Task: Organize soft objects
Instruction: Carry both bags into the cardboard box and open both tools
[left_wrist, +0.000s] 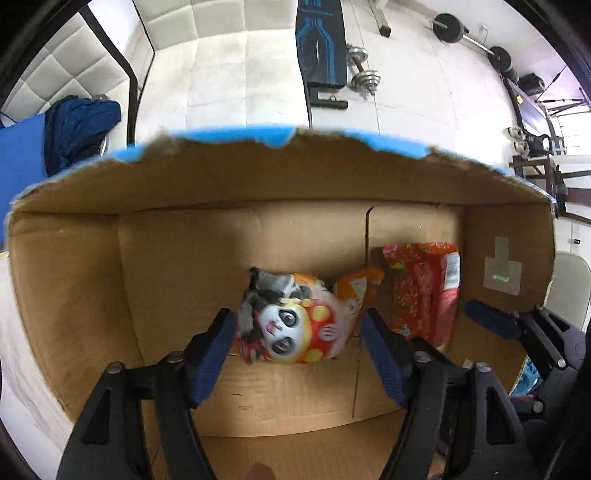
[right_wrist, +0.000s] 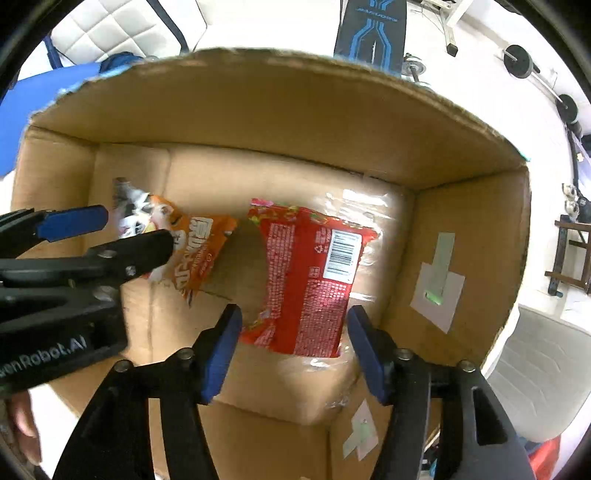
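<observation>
A brown cardboard box (left_wrist: 166, 236) lies open below both grippers. On its floor lie an orange snack bag with a panda face (left_wrist: 295, 321) and a red snack bag with a barcode (left_wrist: 424, 291). My left gripper (left_wrist: 299, 332) is open, its blue pads either side of the orange bag without clamping it. My right gripper (right_wrist: 293, 332) is open over the near end of the red bag (right_wrist: 310, 273). The orange bag (right_wrist: 192, 254) lies left of it, partly hidden by the left gripper (right_wrist: 122, 229).
The box (right_wrist: 461, 229) has a torn blue-edged far rim. Beyond it on white floor tiles are a black and blue bench (left_wrist: 321, 44), dumbbells (left_wrist: 364, 70), a barbell (left_wrist: 472, 40) and a blue cloth on a chair (left_wrist: 77, 125).
</observation>
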